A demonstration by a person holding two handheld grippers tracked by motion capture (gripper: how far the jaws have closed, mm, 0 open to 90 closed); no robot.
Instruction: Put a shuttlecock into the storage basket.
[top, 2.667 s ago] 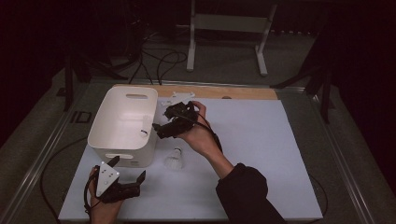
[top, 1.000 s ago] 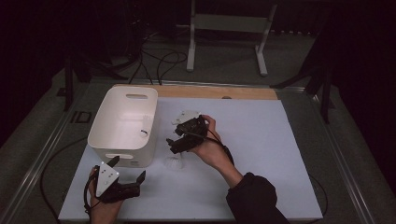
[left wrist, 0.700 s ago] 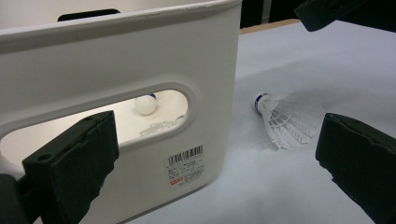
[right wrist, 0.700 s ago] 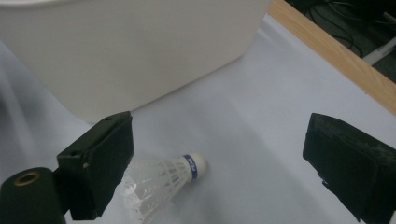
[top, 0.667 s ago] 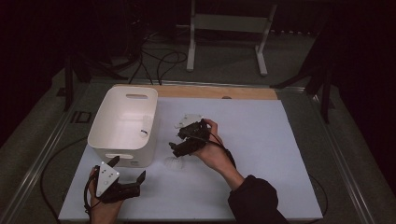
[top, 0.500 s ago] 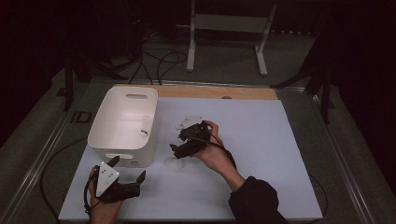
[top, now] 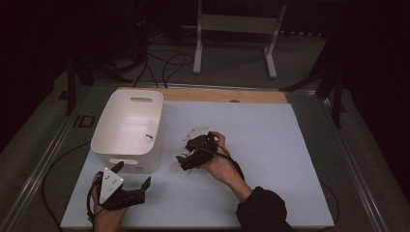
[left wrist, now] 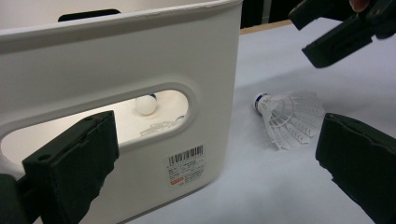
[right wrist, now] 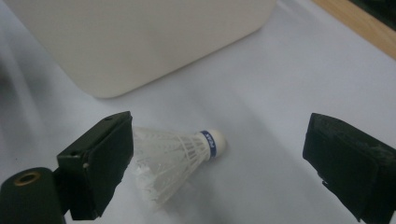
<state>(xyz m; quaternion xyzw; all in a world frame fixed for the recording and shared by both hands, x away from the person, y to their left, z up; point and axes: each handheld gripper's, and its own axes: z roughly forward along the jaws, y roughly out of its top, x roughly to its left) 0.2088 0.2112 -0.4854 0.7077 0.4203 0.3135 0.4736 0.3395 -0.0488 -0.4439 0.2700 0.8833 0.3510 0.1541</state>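
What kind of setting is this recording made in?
Probably a lab or studio recording station: a white-covered table in a dark room, loose cables on the floor behind, and a metal stand beyond the table.

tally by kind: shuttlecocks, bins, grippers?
Shuttlecocks: 2, one on the table, one inside the bin
White bins: 1
Grippers: 2, left, right
Total: 5

A barcode sticker (left wrist: 185, 163) is seen on the white bin (left wrist: 140, 56); its small print cannot be read.
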